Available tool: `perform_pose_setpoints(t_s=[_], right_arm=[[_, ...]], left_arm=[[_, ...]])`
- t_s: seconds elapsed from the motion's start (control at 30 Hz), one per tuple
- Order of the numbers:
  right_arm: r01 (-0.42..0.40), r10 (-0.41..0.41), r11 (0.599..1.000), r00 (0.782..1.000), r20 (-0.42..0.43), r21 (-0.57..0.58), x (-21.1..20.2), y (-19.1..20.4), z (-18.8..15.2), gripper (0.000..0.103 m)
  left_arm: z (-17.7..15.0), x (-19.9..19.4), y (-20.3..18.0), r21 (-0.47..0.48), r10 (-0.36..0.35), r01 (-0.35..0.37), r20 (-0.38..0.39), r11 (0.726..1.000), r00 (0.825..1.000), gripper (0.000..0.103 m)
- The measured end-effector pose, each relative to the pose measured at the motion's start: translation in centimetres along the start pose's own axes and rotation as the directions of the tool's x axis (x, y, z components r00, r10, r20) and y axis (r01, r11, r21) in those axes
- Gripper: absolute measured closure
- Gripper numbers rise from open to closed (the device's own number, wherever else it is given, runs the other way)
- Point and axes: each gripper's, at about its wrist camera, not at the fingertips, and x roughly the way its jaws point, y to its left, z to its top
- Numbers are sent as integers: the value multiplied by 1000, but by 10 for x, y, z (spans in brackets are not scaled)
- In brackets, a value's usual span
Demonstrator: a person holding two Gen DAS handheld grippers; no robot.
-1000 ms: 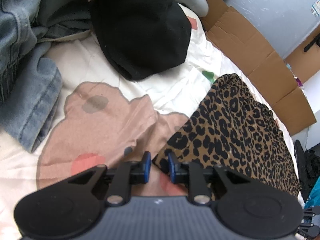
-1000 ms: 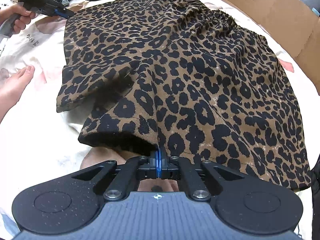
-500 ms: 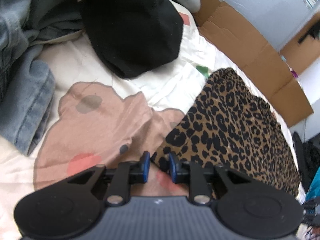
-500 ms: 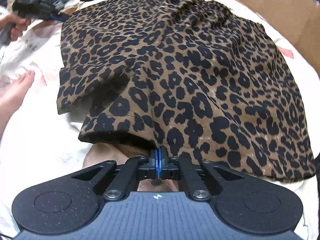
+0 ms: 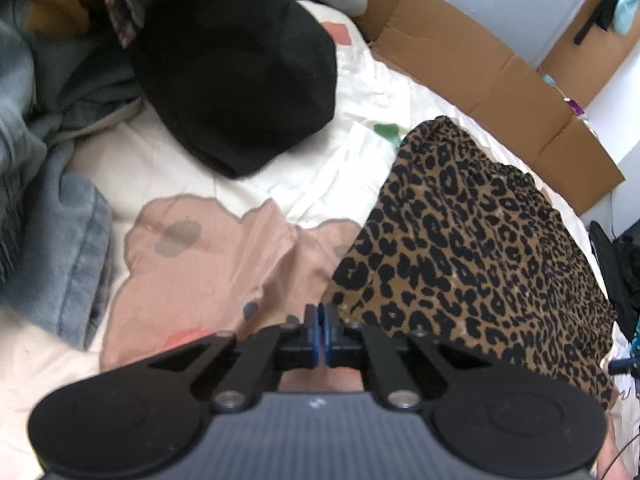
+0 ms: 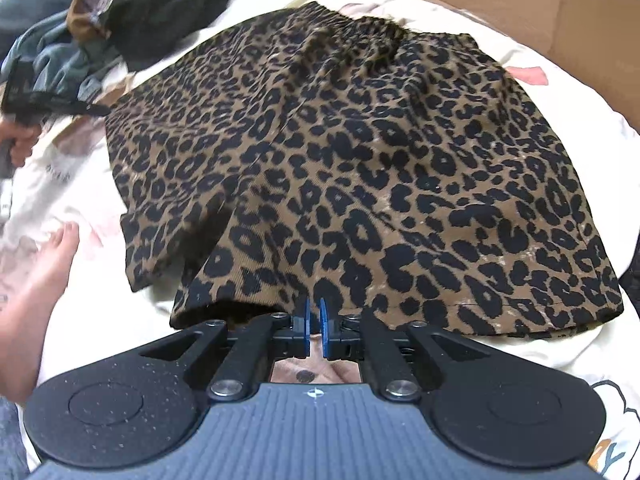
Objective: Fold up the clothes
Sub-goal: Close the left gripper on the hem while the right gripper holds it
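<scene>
The brown-and-black leopard-print corduroy skirt (image 6: 360,168) is lying spread on the white patterned bedsheet (image 5: 160,168), and the left gripper (image 5: 321,330) is pinching its near corner with fingers clenched, while the right gripper (image 6: 314,326), at the skirt's hem, is sitting slightly parted and gripping nothing. With one corner held, lifting is likely dragging the skirt askew and bunching it. I am counting one skirt, two grippers, one black garment (image 5: 240,76) beyond the skirt, and one flattened brown cardboard sheet (image 5: 492,92) alongside it.
</scene>
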Motion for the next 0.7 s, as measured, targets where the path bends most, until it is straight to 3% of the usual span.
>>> perform_pose_setpoints(t_s=[0.4, 0.47, 0.53, 0.7], right_arm=[[-42, 39, 997, 998, 50, 60, -11, -7, 12, 98], [-44, 40, 997, 998, 53, 71, -11, -7, 15, 90], [-47, 42, 996, 997, 62, 79, -11, -8, 17, 62], [-59, 51, 994, 995, 81, 88, -12, -6, 22, 58]], left_arm=[[23, -18, -20, -19, -7, 7, -29, 1000, 1000, 102], [26, -21, -28, -24, -18, 17, -30, 1000, 999, 102], [28, -23, -39, -20, -21, 21, -45, 1000, 999, 102], [28, -31, -64, -48, -65, 62, -53, 997, 996, 102]])
